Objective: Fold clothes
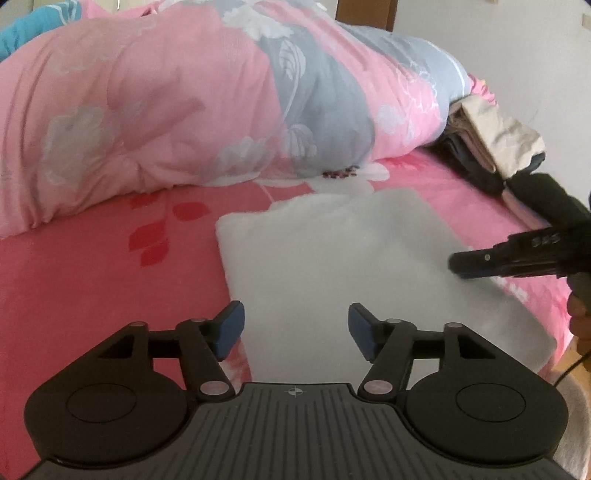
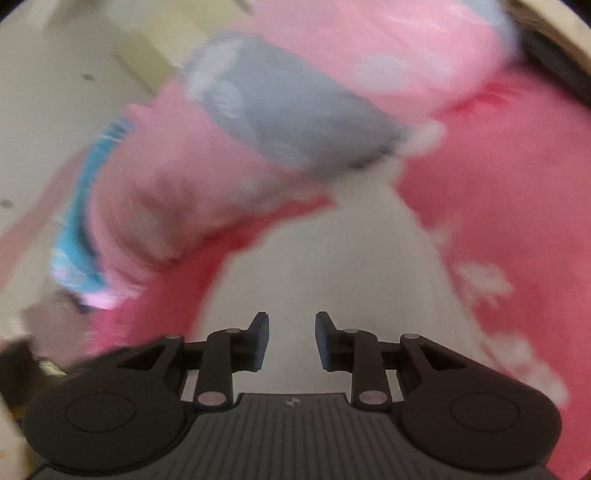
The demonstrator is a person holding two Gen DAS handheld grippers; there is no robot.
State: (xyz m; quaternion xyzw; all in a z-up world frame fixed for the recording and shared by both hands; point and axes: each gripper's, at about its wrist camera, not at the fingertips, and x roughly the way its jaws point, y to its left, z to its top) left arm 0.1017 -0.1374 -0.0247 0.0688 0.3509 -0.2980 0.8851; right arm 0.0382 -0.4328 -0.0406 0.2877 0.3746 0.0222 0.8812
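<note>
A folded white garment (image 1: 354,254) lies flat on the pink flowered bedsheet (image 1: 92,280). My left gripper (image 1: 295,330) hovers over its near edge, open, with nothing between its blue pads. My right gripper (image 1: 480,264) reaches in from the right, over the garment's right side. In the blurred right wrist view my right gripper (image 2: 291,339) stands open by a narrow gap above the white garment (image 2: 332,266), with nothing gripped.
A bulky pink and grey quilt (image 1: 184,96) is heaped across the back of the bed. A stack of folded beige and dark clothes (image 1: 495,147) sits at the back right. A person's hand (image 1: 580,321) shows at the right edge. A blue cloth (image 1: 33,26) lies far left.
</note>
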